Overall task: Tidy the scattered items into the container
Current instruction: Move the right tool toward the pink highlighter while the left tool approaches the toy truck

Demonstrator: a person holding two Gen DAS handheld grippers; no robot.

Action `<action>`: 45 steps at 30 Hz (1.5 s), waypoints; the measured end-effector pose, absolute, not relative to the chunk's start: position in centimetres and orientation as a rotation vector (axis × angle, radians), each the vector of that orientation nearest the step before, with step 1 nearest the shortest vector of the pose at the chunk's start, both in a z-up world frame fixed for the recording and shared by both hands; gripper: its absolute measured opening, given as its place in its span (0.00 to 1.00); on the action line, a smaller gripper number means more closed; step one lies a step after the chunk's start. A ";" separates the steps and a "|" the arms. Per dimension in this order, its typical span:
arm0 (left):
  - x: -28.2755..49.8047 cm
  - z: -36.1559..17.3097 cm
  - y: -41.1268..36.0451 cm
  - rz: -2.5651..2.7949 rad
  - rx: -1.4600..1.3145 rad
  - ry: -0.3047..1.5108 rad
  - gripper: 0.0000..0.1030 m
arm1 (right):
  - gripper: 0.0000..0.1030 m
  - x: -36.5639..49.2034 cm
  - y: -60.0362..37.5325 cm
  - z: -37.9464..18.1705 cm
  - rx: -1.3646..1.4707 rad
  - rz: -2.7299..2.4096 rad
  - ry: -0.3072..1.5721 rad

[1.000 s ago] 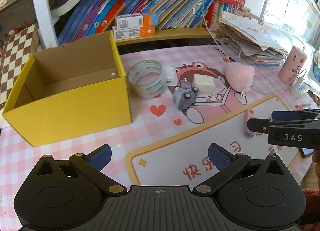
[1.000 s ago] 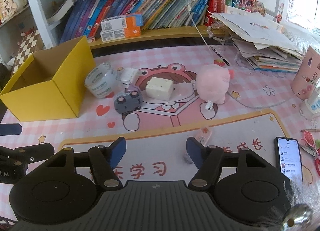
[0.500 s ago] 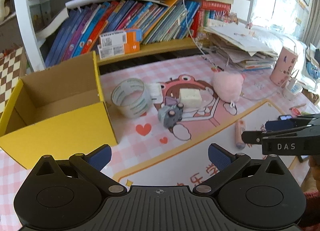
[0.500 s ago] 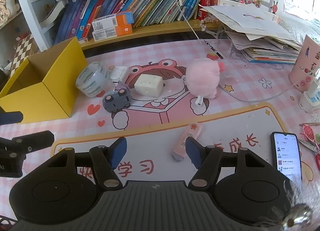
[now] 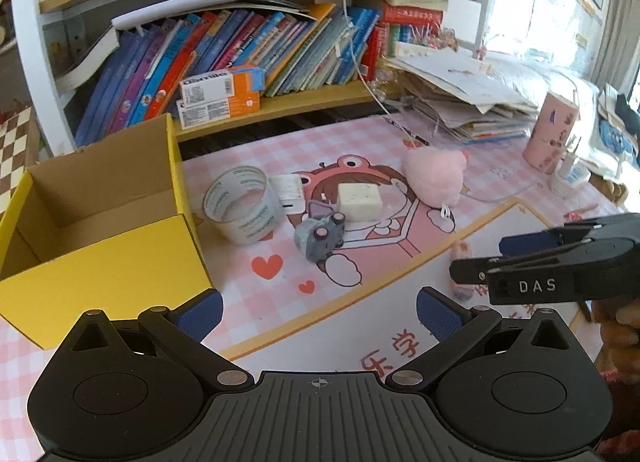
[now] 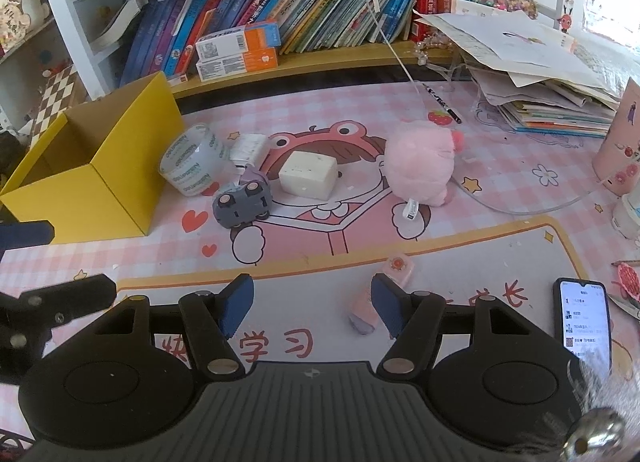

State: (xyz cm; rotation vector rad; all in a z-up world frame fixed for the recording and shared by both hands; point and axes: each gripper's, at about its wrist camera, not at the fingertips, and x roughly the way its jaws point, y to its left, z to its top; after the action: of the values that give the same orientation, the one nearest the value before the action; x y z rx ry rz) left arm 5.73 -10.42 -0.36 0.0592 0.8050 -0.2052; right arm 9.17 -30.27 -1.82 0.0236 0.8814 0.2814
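Both tongs gape wide and hold nothing, the right gripper (image 6: pixel 312 302) over the mat with a pink eraser (image 6: pixel 378 294) by its right finger, the left gripper (image 5: pixel 318 312) just right of the empty yellow box (image 5: pixel 100 258), beyond which lie tape roll (image 5: pixel 240 210), toy car (image 5: pixel 320 238) and pink plush (image 5: pixel 434 178).

Right tongs (image 5: pixel 476 262) side: white letters "DAS"
Desk mat (image 6: pixel 280 342), near edge: red Chinese characters "学习"
Tape roll (image 6: pixel 192 166): repeated print, too blurred to read
Orange-white boxes (image 6: pixel 238 50) on shelf: illegible print
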 end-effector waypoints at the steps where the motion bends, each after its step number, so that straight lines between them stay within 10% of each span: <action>1: 5.8 -0.4 -10.5 -0.205 0.060 0.808 1.00 | 0.62 9.2 -30.3 -1.8 0.024 0.282 0.882; 45: 13.7 -3.8 -12.7 -0.282 0.070 0.859 0.99 | 0.54 15.2 -32.6 -7.1 0.039 0.131 1.079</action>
State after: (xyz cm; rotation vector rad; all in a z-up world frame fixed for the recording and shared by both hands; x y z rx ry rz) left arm 13.66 -12.68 -3.81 0.0701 0.8587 -0.2822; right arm 15.21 -32.61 -7.15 0.0389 1.0786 0.1312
